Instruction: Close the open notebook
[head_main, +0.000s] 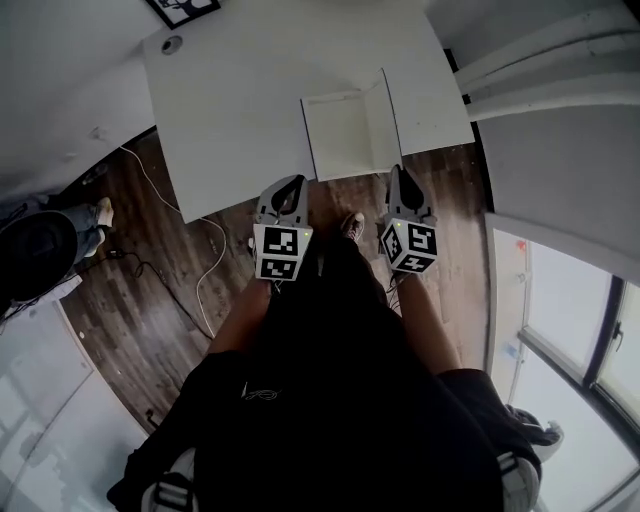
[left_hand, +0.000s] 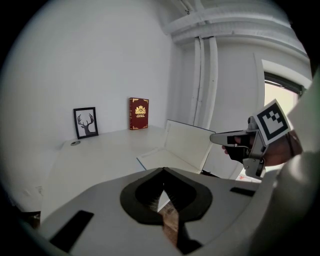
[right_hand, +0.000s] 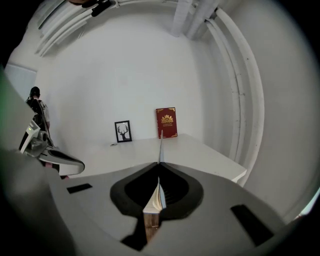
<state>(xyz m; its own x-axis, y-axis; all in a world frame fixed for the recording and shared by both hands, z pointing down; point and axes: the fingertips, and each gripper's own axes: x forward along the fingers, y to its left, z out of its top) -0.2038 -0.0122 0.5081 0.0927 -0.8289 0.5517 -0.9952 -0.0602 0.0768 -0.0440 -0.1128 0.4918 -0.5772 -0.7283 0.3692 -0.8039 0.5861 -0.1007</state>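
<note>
notebook with blank cream pages (head_main: 338, 135) lies open at the near edge of the white rectangular table (head_main: 250, 80), its right leaf standing upright. right gripper (head_main: 398, 175) has that leaf pinched, jaws closed on it. left gripper (head_main: 290, 187) hangs alongside at the table's edge, jaws together, nothing between them.

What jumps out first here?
The notebook lies at the near edge of the white table, its right cover upright, pinched in the fingers of the right gripper. The left gripper hangs shut and empty beside it. A red book and a deer picture stand against the far wall.
</note>
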